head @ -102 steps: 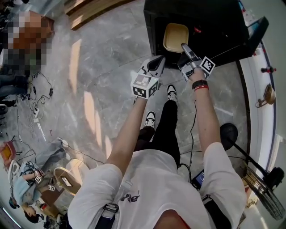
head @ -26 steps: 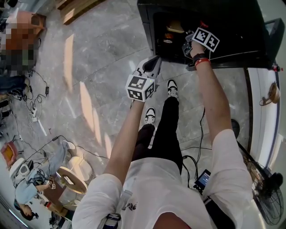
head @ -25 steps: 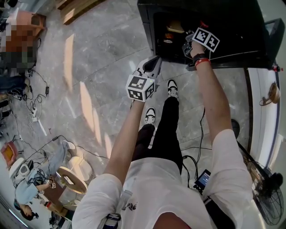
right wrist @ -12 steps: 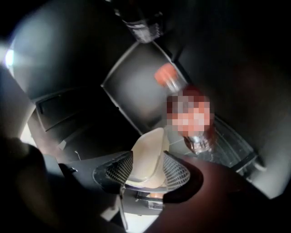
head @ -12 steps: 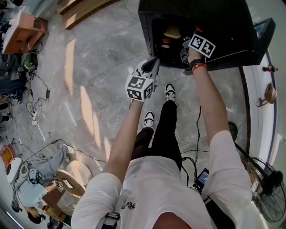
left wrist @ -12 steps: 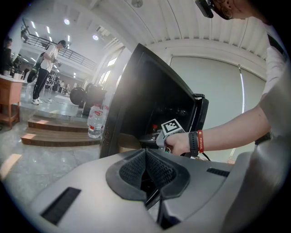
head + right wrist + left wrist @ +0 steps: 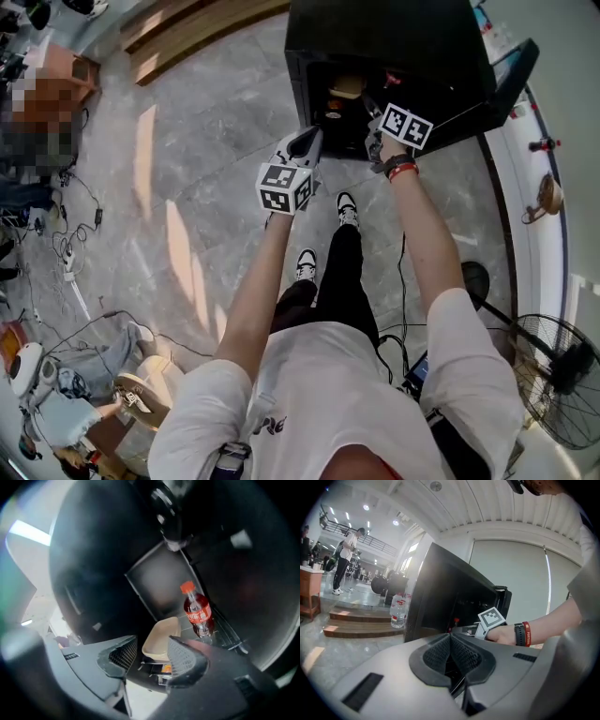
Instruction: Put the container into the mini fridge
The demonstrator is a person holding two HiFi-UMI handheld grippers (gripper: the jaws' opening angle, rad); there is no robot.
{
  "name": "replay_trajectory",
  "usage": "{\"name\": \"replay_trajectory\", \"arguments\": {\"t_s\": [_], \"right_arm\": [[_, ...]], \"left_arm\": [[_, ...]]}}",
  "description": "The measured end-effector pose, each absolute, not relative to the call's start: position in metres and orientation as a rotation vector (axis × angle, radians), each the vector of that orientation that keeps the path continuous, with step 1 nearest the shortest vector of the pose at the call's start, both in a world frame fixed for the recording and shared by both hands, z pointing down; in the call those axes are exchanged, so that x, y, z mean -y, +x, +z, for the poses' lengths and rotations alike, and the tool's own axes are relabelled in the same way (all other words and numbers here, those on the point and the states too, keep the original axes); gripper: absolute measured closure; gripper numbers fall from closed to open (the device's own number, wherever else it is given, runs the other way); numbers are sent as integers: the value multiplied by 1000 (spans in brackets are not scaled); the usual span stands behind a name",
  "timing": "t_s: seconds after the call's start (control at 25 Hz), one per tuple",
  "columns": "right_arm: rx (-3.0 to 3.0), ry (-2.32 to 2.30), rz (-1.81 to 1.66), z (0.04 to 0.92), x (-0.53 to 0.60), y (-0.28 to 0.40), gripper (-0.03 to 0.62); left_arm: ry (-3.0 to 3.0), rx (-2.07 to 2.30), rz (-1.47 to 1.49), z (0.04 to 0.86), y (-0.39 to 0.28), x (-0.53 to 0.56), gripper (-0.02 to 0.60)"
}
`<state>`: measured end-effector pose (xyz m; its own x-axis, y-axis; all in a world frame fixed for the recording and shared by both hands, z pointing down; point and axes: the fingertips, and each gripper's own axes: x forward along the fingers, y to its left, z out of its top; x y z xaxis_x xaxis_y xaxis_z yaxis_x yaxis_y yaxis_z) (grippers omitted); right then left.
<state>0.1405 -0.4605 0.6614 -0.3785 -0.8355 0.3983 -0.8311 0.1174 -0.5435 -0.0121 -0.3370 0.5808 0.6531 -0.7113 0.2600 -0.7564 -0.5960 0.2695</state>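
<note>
One container (image 7: 161, 639), one bottle (image 7: 197, 611), in mini fridge (image 7: 394, 47)

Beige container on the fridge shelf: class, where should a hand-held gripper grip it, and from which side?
Probably pinch the container's near rim, one jaw inside, one outside, coming through the mini fridge's open front. It is shallow and open-topped, and the cola bottle stands close beside it.

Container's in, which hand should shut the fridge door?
Probably right: the right claw, jaws just opened off the container, is at the fridge mouth near the open door; the left claw is shut, farther back.
</note>
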Motion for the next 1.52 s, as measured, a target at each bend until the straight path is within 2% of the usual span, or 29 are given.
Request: {"name": "replay_trajectory", "arguments": {"t_s": [0.4,0.68,0.96,1.52], "right_arm": [[-2413,-1760,-997,595,393,136,387],[-2480,-1728,-914,544,338,114,417],[-2492,-1788,-820,509,295,120,433],[-2494,-1828,-655,445,223,128,505]], "left_arm": [[2545,1183,191,537,-14,309,561],[2558,1211,206,500,-23,281,561],[2583,1235,202,466,-34,265,561],[2684,1201,185,418,-39,228,561]]}}
